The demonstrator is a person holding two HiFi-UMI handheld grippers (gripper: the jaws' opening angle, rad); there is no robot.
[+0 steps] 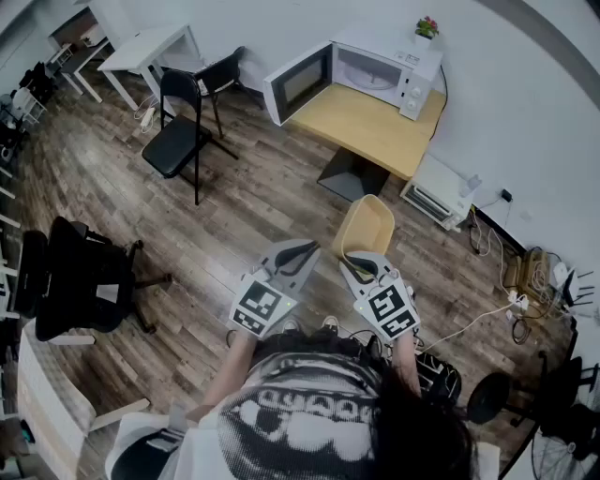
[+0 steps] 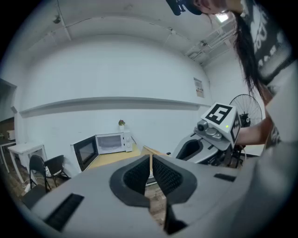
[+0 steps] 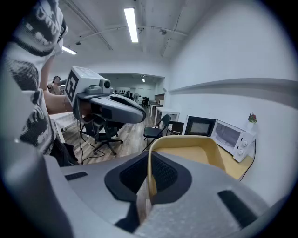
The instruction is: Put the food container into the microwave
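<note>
A pale yellow food container (image 1: 366, 228) hangs in the air, held by its near rim; my right gripper (image 1: 353, 269) is shut on that rim. In the right gripper view the container (image 3: 186, 151) stretches forward from the right gripper (image 3: 149, 179), its thin wall pinched between the pads. My left gripper (image 1: 305, 251) sits beside it on the left, shut with nothing between its pads (image 2: 160, 174). Far ahead a white microwave (image 1: 375, 70) stands on a wooden table (image 1: 375, 131), its door (image 1: 298, 82) swung open to the left.
A small potted plant (image 1: 427, 26) tops the microwave. Two black chairs (image 1: 178, 131) stand left of the table, an office chair (image 1: 80, 277) at the near left. A white appliance (image 1: 436, 192) and cables lie on the floor at the right, by a fan (image 1: 492, 398).
</note>
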